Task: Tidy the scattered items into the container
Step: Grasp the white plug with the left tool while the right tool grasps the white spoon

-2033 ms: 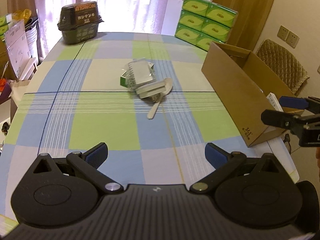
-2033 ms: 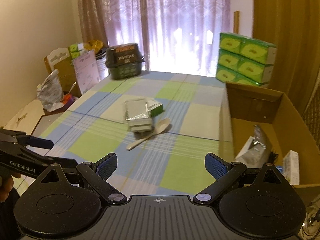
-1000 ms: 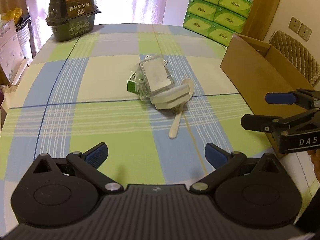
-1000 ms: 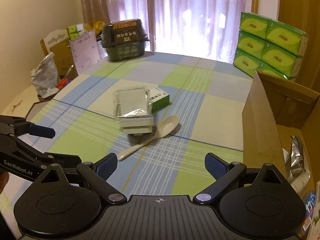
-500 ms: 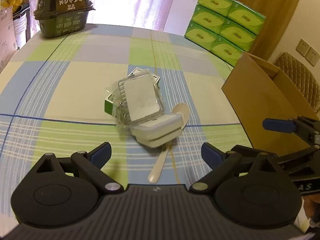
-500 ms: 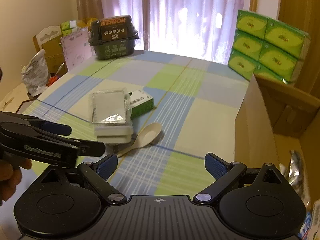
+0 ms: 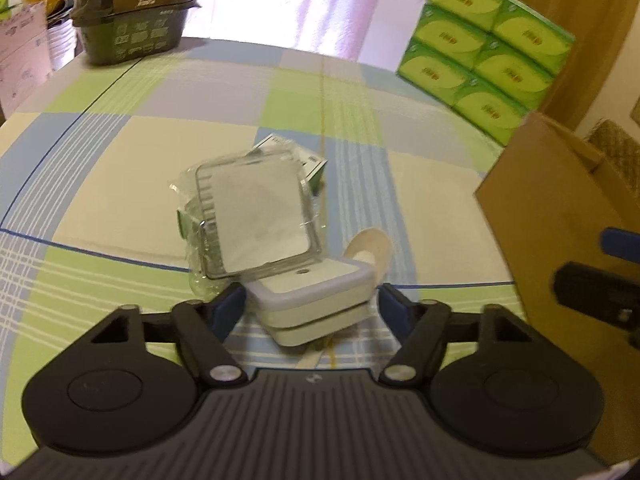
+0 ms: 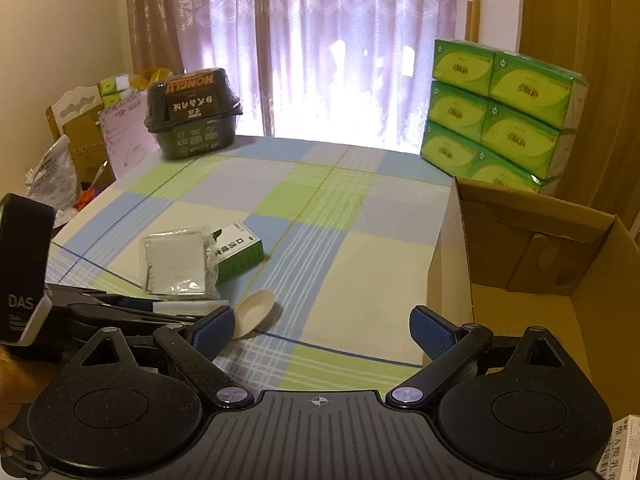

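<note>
A stacked white box (image 7: 316, 300) lies on the checked tablecloth (image 7: 120, 152). My left gripper (image 7: 310, 304) is shut on it, one blue pad against each side. A clear-wrapped square case (image 7: 252, 220) leans on the white box, covering part of a green carton (image 8: 240, 256). A pale spoon (image 8: 256, 312) lies just right of the box, with its handle hidden under my left gripper. The open cardboard box (image 8: 520, 240) stands at the table's right side. My right gripper (image 8: 320, 328) hangs open beside that box, holding nothing.
A dark lidded tub (image 8: 192, 120) stands at the far left corner of the table. Green tissue packs (image 8: 500, 120) are stacked behind the cardboard box. Bags and cartons (image 8: 80, 152) crowd the space past the left table edge. A quilted chair (image 7: 616, 148) is at the right.
My left gripper moved forward to the pile and its fingers narrowed onto the white box. My right gripper drifted forward beside the cardboard box and stayed open.
</note>
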`<action>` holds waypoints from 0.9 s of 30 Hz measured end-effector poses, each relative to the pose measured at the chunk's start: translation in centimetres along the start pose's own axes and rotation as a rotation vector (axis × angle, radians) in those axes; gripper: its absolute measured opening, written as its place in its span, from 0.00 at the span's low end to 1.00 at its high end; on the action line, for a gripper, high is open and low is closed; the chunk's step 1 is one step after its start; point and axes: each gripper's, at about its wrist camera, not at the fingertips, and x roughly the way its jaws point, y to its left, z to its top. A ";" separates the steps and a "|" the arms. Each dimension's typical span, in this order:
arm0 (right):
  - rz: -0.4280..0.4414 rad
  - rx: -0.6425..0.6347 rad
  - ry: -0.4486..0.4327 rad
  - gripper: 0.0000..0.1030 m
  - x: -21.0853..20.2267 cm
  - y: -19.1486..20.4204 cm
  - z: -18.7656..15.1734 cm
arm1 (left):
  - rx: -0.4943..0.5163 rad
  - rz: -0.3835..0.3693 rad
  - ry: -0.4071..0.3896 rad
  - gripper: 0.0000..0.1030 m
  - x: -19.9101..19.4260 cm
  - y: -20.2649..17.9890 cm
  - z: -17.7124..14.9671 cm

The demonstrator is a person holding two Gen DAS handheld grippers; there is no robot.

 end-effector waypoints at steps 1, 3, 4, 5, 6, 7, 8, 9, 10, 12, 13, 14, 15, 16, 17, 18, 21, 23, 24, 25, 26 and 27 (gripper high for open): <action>0.004 0.001 0.002 0.96 0.1 0.0 -0.1 | 0.003 0.005 -0.001 0.63 0.0 0.1 -0.1; 0.012 0.000 0.004 0.96 0.3 0.2 -0.1 | 0.019 0.007 0.003 0.61 -0.3 0.4 -0.2; 0.016 -0.002 0.005 0.96 0.4 0.4 -0.1 | 0.026 0.001 0.007 0.59 -0.5 0.6 -0.3; 0.022 -0.004 0.006 0.96 0.5 0.6 -0.1 | 0.032 -0.005 0.010 0.56 -1.0 1.0 -0.5; 0.031 -0.007 0.006 0.96 0.6 0.8 -0.1 | 0.040 -0.006 0.012 0.54 -1.5 1.5 -0.8; 0.039 -0.011 0.007 0.96 0.7 1.1 -0.1 | 0.049 -0.006 0.015 0.49 -2.0 2.0 -1.1; 0.046 -0.013 0.010 0.96 0.9 1.4 0.0 | 0.060 -0.007 0.019 0.49 -2.5 2.5 -1.4; 0.052 -0.014 0.015 0.96 1.1 1.7 -0.1 | 0.073 -0.010 0.024 0.49 -3.0 3.0 -1.8; 0.058 -0.013 0.022 0.96 1.4 1.9 -0.1 | 0.086 -0.015 0.033 0.49 -3.5 3.5 -2.2; 0.069 -0.002 0.042 0.96 2.3 2.4 -0.4 | 0.116 -0.015 0.040 0.49 -4.5 4.4 -2.8; 0.073 0.007 0.053 0.96 2.7 2.6 -0.5 | 0.133 -0.011 0.040 0.49 -4.8 4.7 -3.0; 0.078 0.016 0.062 0.96 3.2 2.8 -0.7 | 0.151 -0.010 0.041 0.49 -5.0 4.8 -3.1; 0.081 0.021 0.070 0.96 3.5 2.9 -0.9 | 0.165 -0.009 0.043 0.49 -5.1 4.8 -3.2; 0.084 0.025 0.078 0.96 3.8 3.1 -1.1 | 0.176 -0.005 0.040 0.50 -5.2 4.9 -3.2; 0.087 0.028 0.086 0.96 4.1 3.3 -1.3 | 0.184 -0.002 0.035 0.53 -5.2 4.8 -3.1; 0.087 0.032 0.092 0.96 4.3 3.4 -1.4 | 0.189 0.001 0.031 0.55 -5.1 4.8 -3.0; 0.086 0.052 0.110 0.96 5.3 3.4 -1.7 | 0.182 0.011 0.027 0.61 -4.7 4.9 -2.5; 0.086 0.078 0.119 0.96 6.0 3.3 -1.7 | 0.178 0.021 0.026 0.65 -4.3 5.0 -2.3; 0.086 0.093 0.121 0.96 6.3 3.3 -1.7 | 0.178 0.020 0.025 0.65 -4.1 5.1 -2.1; 0.085 0.107 0.123 0.96 6.7 3.2 -1.7 | 0.176 0.017 0.025 0.65 -4.0 5.2 -2.1; 0.084 0.120 0.123 0.96 7.1 3.2 -1.6 | 0.173 0.011 0.025 0.62 -4.0 5.3 -2.0; 0.081 0.130 0.122 0.96 7.5 3.2 -1.6 | 0.168 0.002 0.024 0.57 -4.0 5.6 -2.0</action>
